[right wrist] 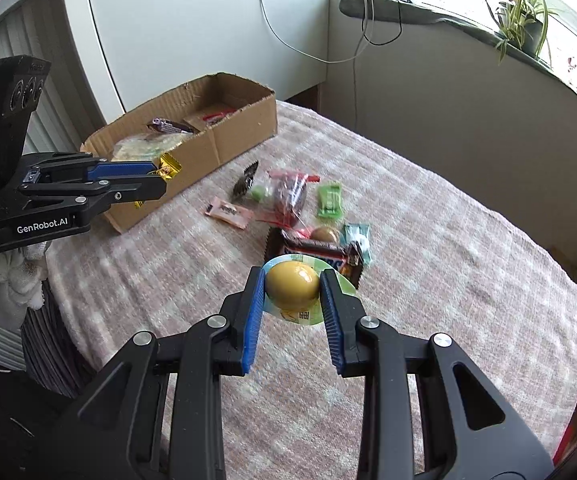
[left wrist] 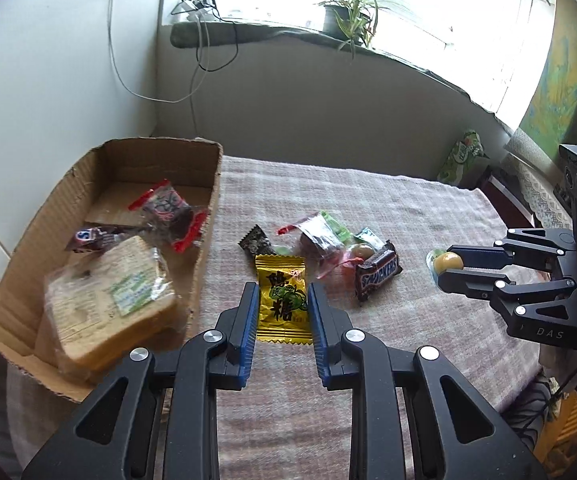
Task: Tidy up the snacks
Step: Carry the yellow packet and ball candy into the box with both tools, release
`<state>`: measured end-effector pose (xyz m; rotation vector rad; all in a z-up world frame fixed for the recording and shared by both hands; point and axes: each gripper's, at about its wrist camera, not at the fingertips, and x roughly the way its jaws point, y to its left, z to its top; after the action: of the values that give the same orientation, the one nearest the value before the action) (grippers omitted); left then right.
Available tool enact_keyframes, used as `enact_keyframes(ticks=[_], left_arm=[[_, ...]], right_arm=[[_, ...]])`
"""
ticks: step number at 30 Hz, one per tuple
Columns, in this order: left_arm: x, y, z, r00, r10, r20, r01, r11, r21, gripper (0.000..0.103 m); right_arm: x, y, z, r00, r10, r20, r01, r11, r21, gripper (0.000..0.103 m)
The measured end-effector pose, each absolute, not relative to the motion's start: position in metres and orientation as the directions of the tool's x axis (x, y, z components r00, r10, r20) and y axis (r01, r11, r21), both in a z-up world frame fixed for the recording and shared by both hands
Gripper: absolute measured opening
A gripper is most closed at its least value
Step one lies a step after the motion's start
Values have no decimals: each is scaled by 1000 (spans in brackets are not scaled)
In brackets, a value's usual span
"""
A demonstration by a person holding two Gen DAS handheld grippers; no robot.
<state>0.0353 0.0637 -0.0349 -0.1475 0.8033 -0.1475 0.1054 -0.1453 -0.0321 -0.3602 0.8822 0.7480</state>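
My left gripper (left wrist: 282, 294) is shut on a yellow candy packet (left wrist: 282, 300) and holds it above the table, next to the cardboard box (left wrist: 204, 240); it also shows in the right wrist view (right wrist: 160, 178). My right gripper (right wrist: 292, 286) is shut on a yellow egg-shaped snack in a round blister (right wrist: 292, 284), lifted above the cloth; it also shows in the left wrist view (left wrist: 446, 268). The box holds a wrapped bread pack (left wrist: 112, 300), a dark bar (left wrist: 96, 238) and a red-ended packet (left wrist: 168, 208). A Snickers bar (left wrist: 378, 274) and several small snacks (left wrist: 324, 236) lie mid-table.
The table wears a pinkish checked cloth (right wrist: 448, 280). A green packet (left wrist: 462, 158) stands at the far right edge by the wall. A windowsill with a potted plant (left wrist: 350, 16) and hanging cables (left wrist: 198, 72) lies behind. A pink sachet (right wrist: 228, 212) lies near the box.
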Motion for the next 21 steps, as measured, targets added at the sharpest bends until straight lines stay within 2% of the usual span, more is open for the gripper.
enact_keyframes(ticks=[21], left_arm=[[18, 170, -32, 711, -61, -700, -99, 978, -185, 23]], right_arm=[[134, -25, -7, 367, 497, -786, -803, 596, 3, 29]])
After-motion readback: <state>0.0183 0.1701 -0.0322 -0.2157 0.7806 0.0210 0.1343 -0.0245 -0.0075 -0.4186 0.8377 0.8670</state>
